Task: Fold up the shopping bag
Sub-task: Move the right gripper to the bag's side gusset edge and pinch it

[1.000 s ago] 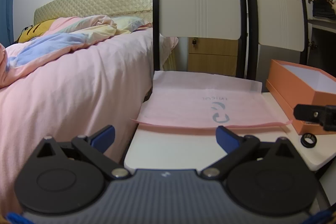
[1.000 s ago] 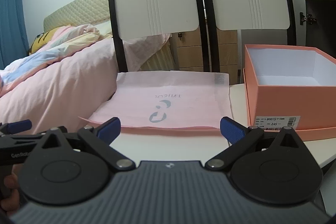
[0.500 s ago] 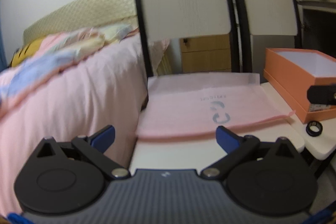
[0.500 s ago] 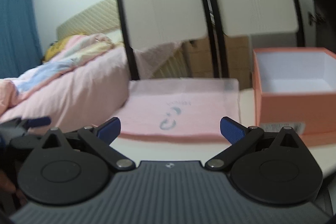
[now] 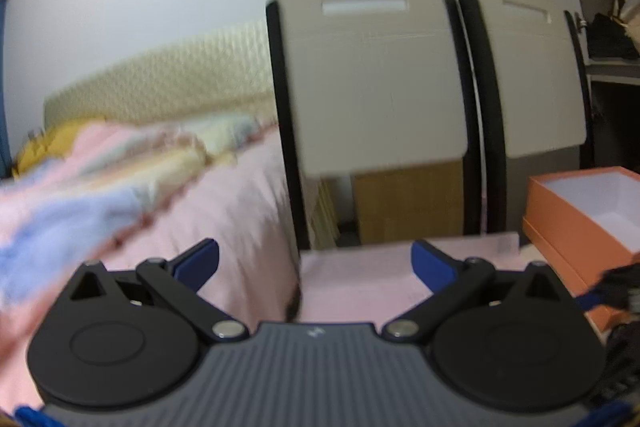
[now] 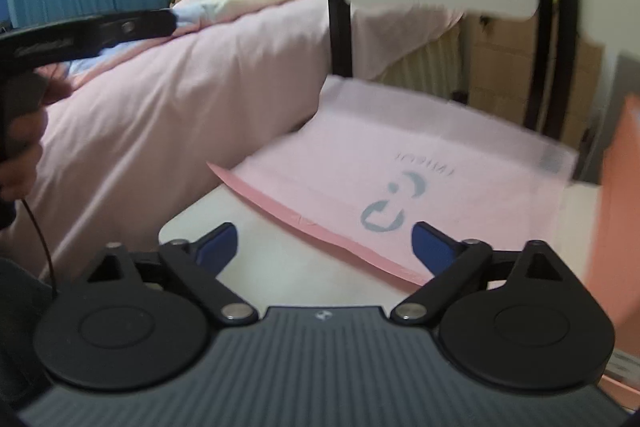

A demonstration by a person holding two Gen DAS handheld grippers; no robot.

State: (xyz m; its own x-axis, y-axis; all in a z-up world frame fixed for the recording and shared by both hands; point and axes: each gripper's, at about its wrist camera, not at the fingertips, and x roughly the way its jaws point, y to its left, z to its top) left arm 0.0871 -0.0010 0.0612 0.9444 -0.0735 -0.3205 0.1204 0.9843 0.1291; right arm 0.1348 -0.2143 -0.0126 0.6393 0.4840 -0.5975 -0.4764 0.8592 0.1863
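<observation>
A flat pink shopping bag [image 6: 420, 167] with a grey logo lies on a white table [image 6: 280, 259]; its far part shows in the left wrist view [image 5: 360, 279]. My right gripper [image 6: 324, 247] is open and empty, just short of the bag's near edge. My left gripper [image 5: 316, 263] is open and empty, raised and pointing over the bag's left side toward the bed. The left gripper's body also shows at the left of the right wrist view [image 6: 92, 31]. The right gripper shows blurred at the right edge of the left wrist view [image 5: 616, 287].
An open orange box [image 5: 580, 215] stands on the table right of the bag [image 6: 620, 207]. Two white chair backs [image 5: 376, 75] rise behind the table. A bed with pink bedding [image 6: 180, 95] lies close on the left.
The left gripper has tilted up and away, so less of the bag shows. The right gripper has swung left and moved closer to the bag's near edge. Both stay open.
</observation>
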